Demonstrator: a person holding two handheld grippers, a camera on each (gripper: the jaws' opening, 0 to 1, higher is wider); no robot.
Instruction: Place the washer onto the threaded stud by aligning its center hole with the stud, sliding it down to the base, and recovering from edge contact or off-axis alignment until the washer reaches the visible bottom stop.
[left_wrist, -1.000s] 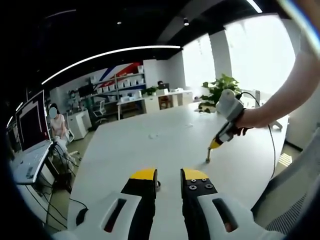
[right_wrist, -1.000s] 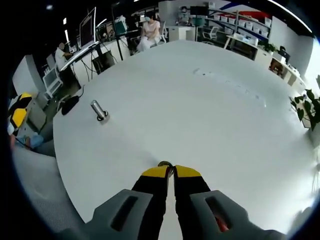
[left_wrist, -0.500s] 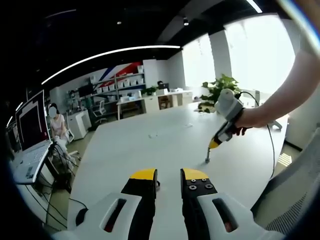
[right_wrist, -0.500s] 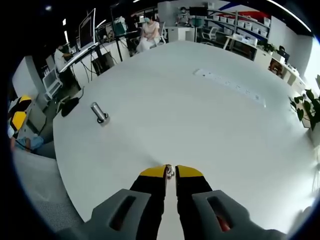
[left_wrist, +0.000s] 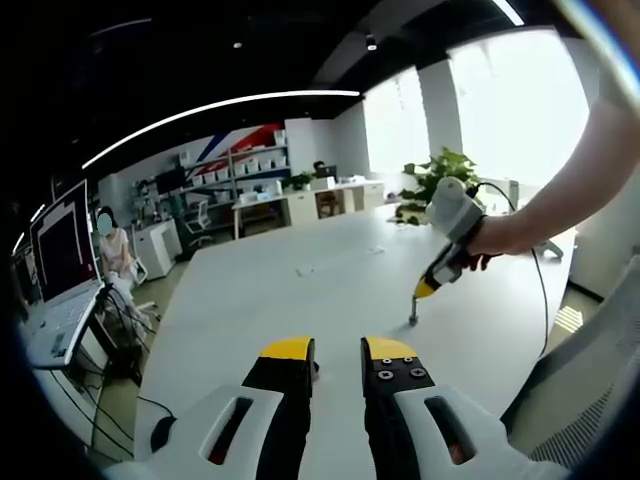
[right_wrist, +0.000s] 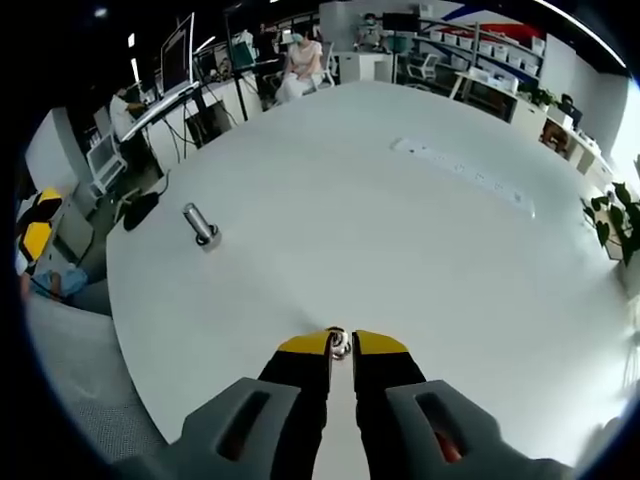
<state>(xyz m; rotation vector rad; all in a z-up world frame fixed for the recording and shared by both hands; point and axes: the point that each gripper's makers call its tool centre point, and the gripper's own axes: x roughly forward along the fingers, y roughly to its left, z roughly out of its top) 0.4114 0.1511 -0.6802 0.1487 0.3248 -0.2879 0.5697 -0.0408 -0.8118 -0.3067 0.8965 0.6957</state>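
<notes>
While angled down, right hand-held gripper (right_wrist: 340, 345) apparently pinches washer (right_wrist: 339, 346).

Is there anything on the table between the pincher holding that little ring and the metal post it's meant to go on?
No. In the right gripper view, only bare white table lies between the right gripper, pinching the washer, and the threaded stud.
</notes>
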